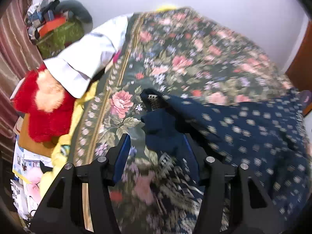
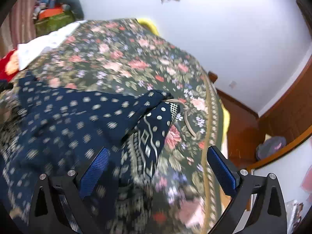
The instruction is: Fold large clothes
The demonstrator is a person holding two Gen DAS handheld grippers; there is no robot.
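No writing is legible anywhere; both the left gripper [image 1: 157, 146] and right gripper [image 2: 158, 159] hang released over the navy patterned garment [image 2: 64, 117] on the floral bedspread [image 1: 185, 58].

Left claw [image 1: 156, 146] open over navy garment [image 1: 243, 128], floral bedspread [image 1: 175, 58].

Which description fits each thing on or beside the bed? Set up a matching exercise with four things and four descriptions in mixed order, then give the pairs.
Things:
1. garment
2. bedspread
3. plush toy
4. cloth

Descriptions:
A. white, at the bed's edge
B. navy with pale dots
C. red and fluffy
D. dark green with pink roses

Pairs: 1-B, 2-D, 3-C, 4-A
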